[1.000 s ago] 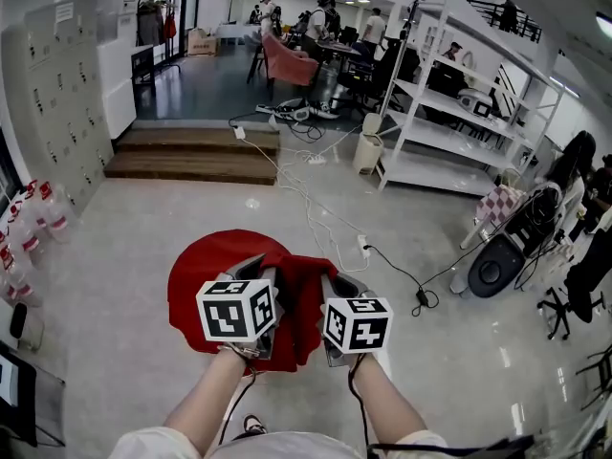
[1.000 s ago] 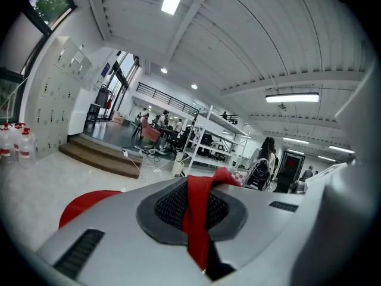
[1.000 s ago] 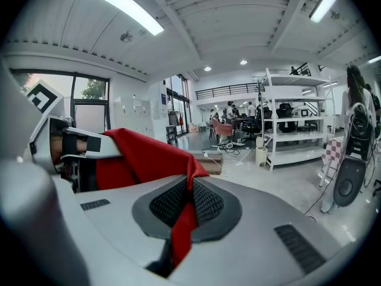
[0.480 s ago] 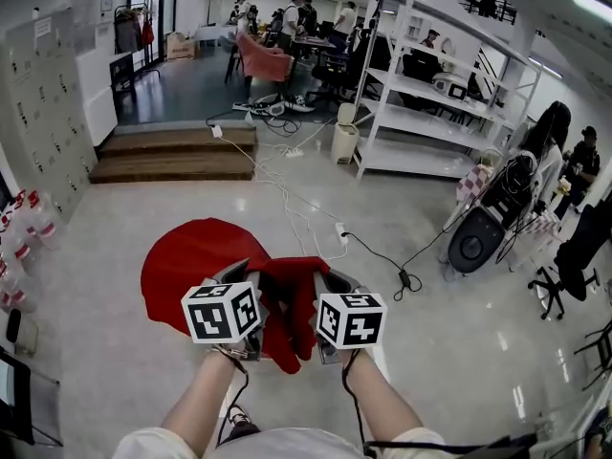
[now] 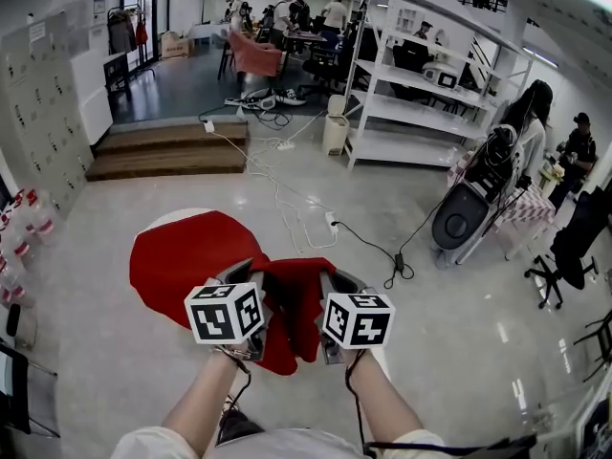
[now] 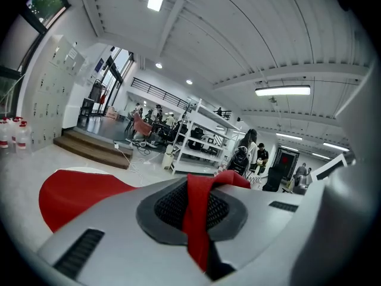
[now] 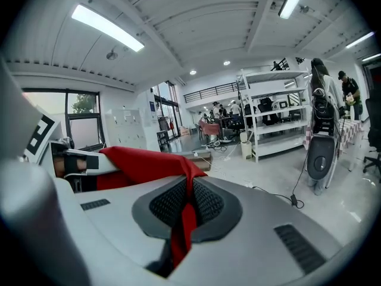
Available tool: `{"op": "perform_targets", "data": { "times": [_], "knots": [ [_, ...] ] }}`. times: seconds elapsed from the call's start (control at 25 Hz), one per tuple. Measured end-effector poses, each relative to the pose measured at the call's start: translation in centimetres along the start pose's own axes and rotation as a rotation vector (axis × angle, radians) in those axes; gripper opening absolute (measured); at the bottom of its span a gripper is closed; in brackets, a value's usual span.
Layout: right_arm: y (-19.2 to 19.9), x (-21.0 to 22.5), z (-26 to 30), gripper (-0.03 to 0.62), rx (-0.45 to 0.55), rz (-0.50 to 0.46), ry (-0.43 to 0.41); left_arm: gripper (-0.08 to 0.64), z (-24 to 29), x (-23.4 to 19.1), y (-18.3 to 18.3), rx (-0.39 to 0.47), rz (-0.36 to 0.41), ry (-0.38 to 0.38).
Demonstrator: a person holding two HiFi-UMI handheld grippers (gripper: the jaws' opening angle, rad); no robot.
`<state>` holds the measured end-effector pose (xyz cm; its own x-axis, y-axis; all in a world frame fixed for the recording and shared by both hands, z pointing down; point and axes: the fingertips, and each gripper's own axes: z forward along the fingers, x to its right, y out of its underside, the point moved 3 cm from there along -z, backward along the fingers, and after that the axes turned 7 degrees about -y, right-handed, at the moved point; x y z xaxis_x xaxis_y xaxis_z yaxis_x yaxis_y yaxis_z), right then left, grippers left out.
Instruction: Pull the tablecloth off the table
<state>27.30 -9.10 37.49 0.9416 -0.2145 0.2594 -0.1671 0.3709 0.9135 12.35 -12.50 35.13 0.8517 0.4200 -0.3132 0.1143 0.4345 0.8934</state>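
Both grippers are shut tight on the red tablecloth [image 5: 182, 256]. The left gripper [image 5: 256, 273] has a narrow fold of the cloth pinched between its dark ribbed pads, and the fold runs down through the closed jaws and out below them. The right gripper [image 5: 333, 283] pinches a second fold in the same way. The two sit side by side, close but apart, held out on the person's bare forearms [image 5: 206, 400] and pointing forward and slightly down.

Between the two grippers the cloth is gathered into a thick, creased wad that sags below them and hangs above the floor [image 5: 430, 352]. From the wad it runs ahead and to the left of the left gripper as a smoother sheet lying over a small round table [image 5: 164, 217]. Only a thin white arc of the table's rim shows, at the far edge of the cloth. The fabric is plain bright red, matte and without pattern, with soft folds where it rises toward the jaws.

Farther out, white cables [image 5: 287, 199] trail across the pale, glossy floor ahead of the grippers. Wooden steps [image 5: 167, 151] lie beyond the table, ahead and to the left. White shelving [image 5: 421, 103] stands ahead to the right. Red-capped bottles [image 5: 19, 228] line the wall far to the left.
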Motion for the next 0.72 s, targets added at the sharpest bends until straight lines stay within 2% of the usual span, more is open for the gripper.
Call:
{"op": "perform_targets", "data": {
  "times": [0.44,0.72],
  "knots": [
    [1.4,5.3,-6.6,0.028,0.034,0.058,0.054,0.021,0.0,7.3,3.4,-0.029,0.042,0.067],
    [1.4,8.1,-10.0,0.028,0.081,0.091,0.1,0.021,0.3,10.6,4.8,-0.06,0.123,0.108]
  ]
}}
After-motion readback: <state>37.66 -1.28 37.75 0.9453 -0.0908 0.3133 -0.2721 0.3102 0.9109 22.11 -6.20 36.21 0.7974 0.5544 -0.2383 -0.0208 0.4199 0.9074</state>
